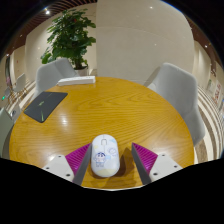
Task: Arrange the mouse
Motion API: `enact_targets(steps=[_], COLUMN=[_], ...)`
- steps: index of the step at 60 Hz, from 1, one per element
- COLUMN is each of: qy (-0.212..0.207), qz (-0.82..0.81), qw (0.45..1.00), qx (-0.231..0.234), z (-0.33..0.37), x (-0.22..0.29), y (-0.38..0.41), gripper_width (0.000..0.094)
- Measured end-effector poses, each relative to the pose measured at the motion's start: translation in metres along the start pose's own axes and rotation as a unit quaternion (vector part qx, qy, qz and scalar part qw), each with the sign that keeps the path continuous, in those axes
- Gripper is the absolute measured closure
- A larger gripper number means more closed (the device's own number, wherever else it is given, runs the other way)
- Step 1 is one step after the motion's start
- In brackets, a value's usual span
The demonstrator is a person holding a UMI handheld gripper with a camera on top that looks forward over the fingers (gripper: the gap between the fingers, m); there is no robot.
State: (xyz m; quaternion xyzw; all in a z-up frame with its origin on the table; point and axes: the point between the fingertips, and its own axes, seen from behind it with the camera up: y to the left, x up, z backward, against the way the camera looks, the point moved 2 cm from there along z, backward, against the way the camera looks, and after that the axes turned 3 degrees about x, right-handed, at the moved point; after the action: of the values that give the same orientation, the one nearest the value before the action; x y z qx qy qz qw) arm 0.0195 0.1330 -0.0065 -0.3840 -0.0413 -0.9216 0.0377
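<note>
A white computer mouse (105, 155) with a small cartoon print on its back lies on the round wooden table (110, 105), near its front edge. It stands between the two fingers of my gripper (111, 158), with wood showing at either side. The pink pads (78, 156) flank it without touching. The gripper is open.
A dark closed laptop (45, 105) lies at the table's left. A white flat box or book (77, 79) sits at the far edge. Grey chairs (176, 88) stand around the table, and a potted plant (70, 38) stands behind it.
</note>
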Motion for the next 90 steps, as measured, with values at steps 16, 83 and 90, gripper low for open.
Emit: enact_targets(steps=[16,83,90], qy=[0.013,0.006,0.018], qz=[-0.011,0.013,0.022], qw=[1.000,1.000,0.999], qx=[-0.011,0.026,0.036], z=[-0.003,-0.162,-0.154], x=[0.003,0.144,0.142], y=[-0.003,0.324,0.327], gripper_width=[0.0501,0.0431,0.0044])
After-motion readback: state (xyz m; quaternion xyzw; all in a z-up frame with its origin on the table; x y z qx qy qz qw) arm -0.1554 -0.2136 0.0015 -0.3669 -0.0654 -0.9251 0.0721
